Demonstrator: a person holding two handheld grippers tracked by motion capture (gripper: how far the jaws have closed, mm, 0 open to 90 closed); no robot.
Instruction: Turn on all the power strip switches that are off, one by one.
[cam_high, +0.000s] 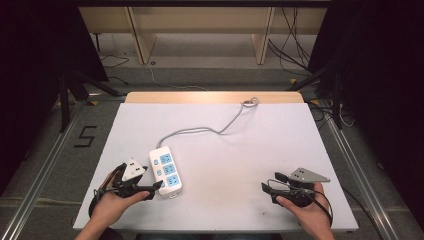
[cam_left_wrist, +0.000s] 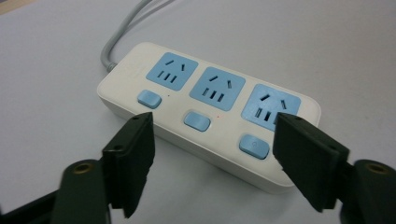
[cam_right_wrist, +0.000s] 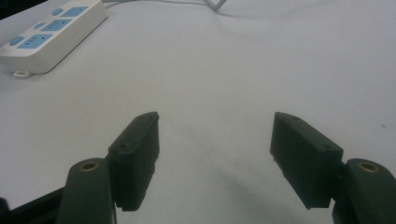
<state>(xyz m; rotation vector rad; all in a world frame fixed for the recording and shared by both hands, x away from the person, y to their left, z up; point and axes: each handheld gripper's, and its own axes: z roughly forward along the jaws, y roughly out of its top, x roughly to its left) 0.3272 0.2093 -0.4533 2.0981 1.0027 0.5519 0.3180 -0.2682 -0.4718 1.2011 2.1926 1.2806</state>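
power strip (cam_high: 166, 171): white, three blue sockets, lying flat on the table (cam_high: 240, 150), left of centre
cable (cam_high: 210, 129): runs from strip to far edge
left gripper (cam_high: 152, 186): just beside strip's near-left side, jaws apart, nothing held
right gripper (cam_high: 267, 186): well right of strip, jaws apart, nothing between

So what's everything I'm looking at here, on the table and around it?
power strip: one, white with three blue sockets and blue switches, left of table centre
cord: one, grey, runs from the strip to the table's far edge
table: one, white top
number 5: one, black, on the floor at left
left gripper: one, black fingers open, at the strip's side
right gripper: one, black fingers open over bare table
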